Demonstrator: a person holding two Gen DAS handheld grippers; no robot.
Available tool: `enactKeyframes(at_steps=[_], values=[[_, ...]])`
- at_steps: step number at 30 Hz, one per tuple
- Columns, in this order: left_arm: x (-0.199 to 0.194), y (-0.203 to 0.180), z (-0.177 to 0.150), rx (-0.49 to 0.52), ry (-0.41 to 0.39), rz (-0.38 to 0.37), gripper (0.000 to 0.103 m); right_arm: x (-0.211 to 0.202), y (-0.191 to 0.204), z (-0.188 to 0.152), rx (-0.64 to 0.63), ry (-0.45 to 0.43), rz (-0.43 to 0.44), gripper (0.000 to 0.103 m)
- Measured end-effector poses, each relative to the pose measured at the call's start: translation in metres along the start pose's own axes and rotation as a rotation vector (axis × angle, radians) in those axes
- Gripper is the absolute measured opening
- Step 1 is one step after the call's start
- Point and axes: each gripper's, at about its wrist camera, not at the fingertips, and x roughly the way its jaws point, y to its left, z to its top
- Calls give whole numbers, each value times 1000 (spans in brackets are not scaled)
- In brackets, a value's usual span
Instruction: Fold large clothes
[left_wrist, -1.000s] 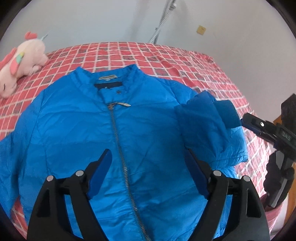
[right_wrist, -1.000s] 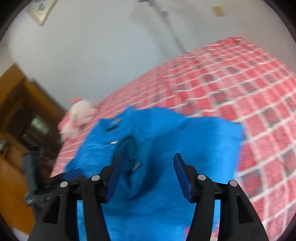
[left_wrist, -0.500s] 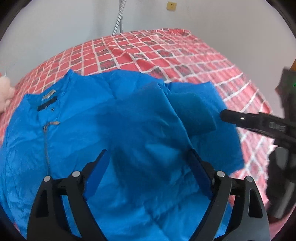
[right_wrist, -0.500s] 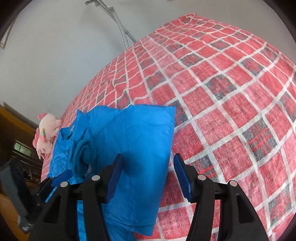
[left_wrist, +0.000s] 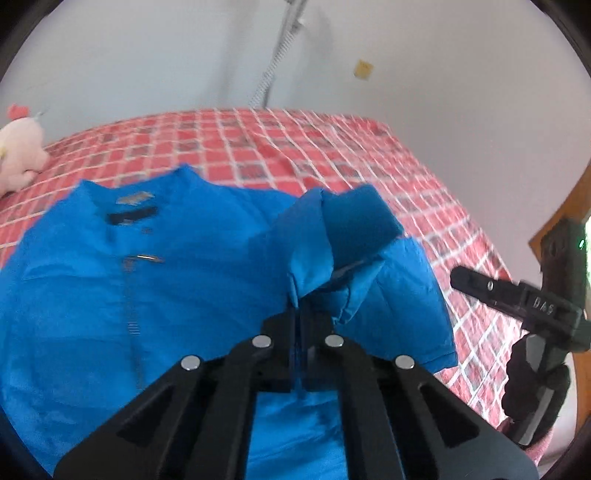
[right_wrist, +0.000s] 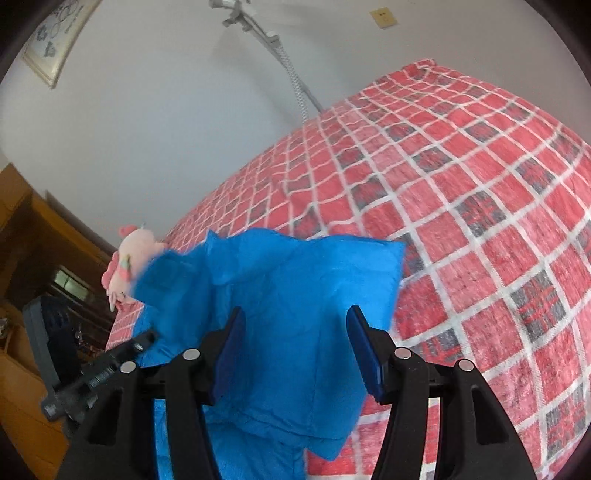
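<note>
The jacket (left_wrist: 192, 295) is seen in bright blue throughout — collar, folded sleeve and body alike. The bedspread (left_wrist: 332, 147) is patterned in red squares with darker grey-red ones, divided by white lines. The plush toy (right_wrist: 129, 262) is coloured pale pink. Black is shown on both grippers' frames — blue on the right gripper's (right_wrist: 295, 354) pads.

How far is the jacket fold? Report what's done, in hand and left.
Done: the blue jacket lies zipped, front up, on the red checked bed, its one sleeve folded in over the chest. In hand: the left gripper is shut on a pinch of that sleeve; the right gripper hangs open above the fabric. Left: the other sleeve and the body folds.
</note>
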Motion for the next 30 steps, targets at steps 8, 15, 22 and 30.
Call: enactKeyframes(at_steps=[8, 15, 22, 30], values=[[-30, 69, -10, -113, -19, 56, 0, 22, 25, -13, -79, 62, 58, 58], [-18, 130, -36, -241, 78, 45, 3, 56, 38, -26, -109, 134, 97, 56], [-50, 161, -52, -327, 33, -17, 50, 62, 44, -30, -130, 139, 66, 57], [-39, 163, -46, -371, 71, -11, 69, 63, 47, -33, -144, 140, 62, 57]])
